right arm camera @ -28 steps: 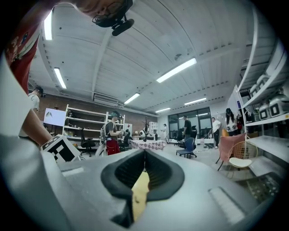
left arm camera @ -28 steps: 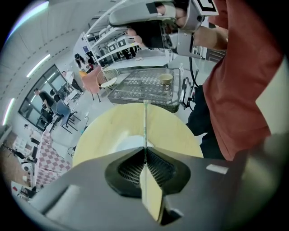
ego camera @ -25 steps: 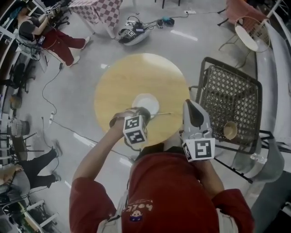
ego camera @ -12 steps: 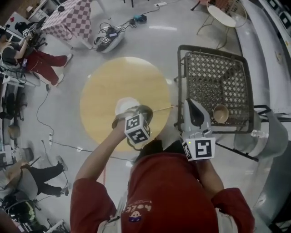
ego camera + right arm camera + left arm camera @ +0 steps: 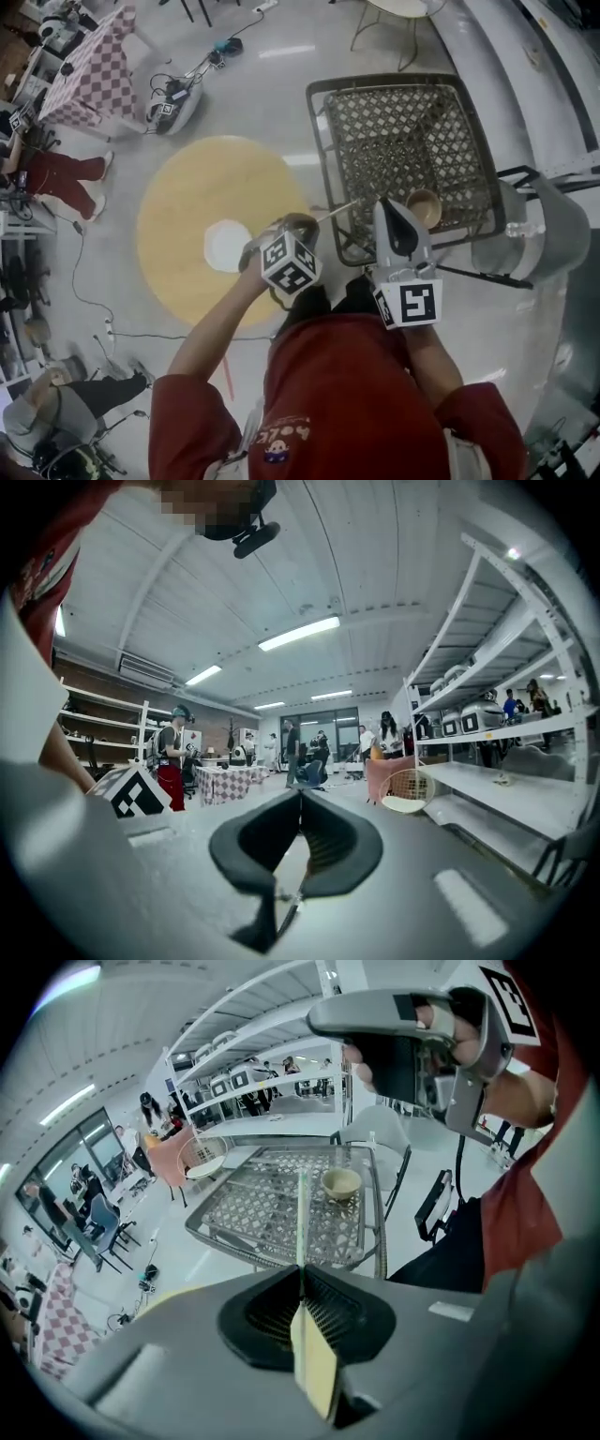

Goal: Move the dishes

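Observation:
My left gripper [image 5: 298, 225] is shut on a thin pale stick-like utensil [image 5: 335, 212] whose tip reaches over the near-left edge of a black wire-mesh table [image 5: 375, 112]. In the left gripper view the utensil [image 5: 301, 1213] runs straight out from the closed jaws [image 5: 300, 1274] toward a small tan bowl [image 5: 340, 1183] standing on the mesh table [image 5: 253, 1213]. In the head view the bowl [image 5: 424, 206] sits just beyond my right gripper [image 5: 392, 206], which is shut and empty. A white plate [image 5: 228, 246] lies on the round yellow table [image 5: 178, 206] to the left.
A grey chair [image 5: 544, 234] stands right of the mesh table. A checkered table [image 5: 94, 75], gear and cables on the floor, and seated people are at the far left. Metal shelving [image 5: 506, 705] and an orange chair [image 5: 403, 785] lie ahead in the right gripper view.
The head view has swung right from the round table toward the mesh table. Both grippers moved along with it, the left one carrying the utensil from over the plate to the mesh table's edge.

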The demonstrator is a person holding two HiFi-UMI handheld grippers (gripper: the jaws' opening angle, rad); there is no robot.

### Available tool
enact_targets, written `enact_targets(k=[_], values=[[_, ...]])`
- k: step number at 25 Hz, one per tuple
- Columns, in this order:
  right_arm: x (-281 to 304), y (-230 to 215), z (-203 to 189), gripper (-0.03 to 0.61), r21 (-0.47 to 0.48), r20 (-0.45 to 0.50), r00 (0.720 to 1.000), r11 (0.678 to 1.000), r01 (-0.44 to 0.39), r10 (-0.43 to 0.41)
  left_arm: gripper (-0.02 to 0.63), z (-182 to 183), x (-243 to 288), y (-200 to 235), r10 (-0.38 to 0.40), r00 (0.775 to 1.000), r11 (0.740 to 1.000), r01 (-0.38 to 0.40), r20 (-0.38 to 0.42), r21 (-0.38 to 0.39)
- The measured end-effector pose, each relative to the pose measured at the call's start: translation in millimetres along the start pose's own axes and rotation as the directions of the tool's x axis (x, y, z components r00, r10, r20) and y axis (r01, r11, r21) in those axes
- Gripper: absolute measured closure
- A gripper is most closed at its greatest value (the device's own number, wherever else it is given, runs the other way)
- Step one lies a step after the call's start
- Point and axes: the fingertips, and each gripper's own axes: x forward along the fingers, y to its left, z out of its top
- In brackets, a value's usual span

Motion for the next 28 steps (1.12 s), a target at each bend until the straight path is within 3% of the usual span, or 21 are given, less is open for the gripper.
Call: enact_targets(k=[9,18,24,28], values=[[-19,-60,-2,0.575,0.024,-0.007,0.995,0.994,0.103,-0.103,0.584,39,51,-14,-0.040,0.999,0.992,0.042,0.022,-0.120],[-33,-117,-10,0.575,0.012,-0.010,0.986,0.986,0.166,-0.166,0.584,66,104,-23,-0.070,0.996,0.952,0.083,0.053,-0.293],[-36,-137,-10,0.575,0.007,-0.021,0.981,0.981,0.191,-0.191,0.584,68,126,-25,-0.069,0.996,0.874,0.089,0.061,-0.477],[-37,-144,-15,0.575,0.011,-0.039,0.979,0.979,0.202,-0.202,0.584,66,139,-26,-0.056,0.997,0.844,0.071,0.044,-0.532]])
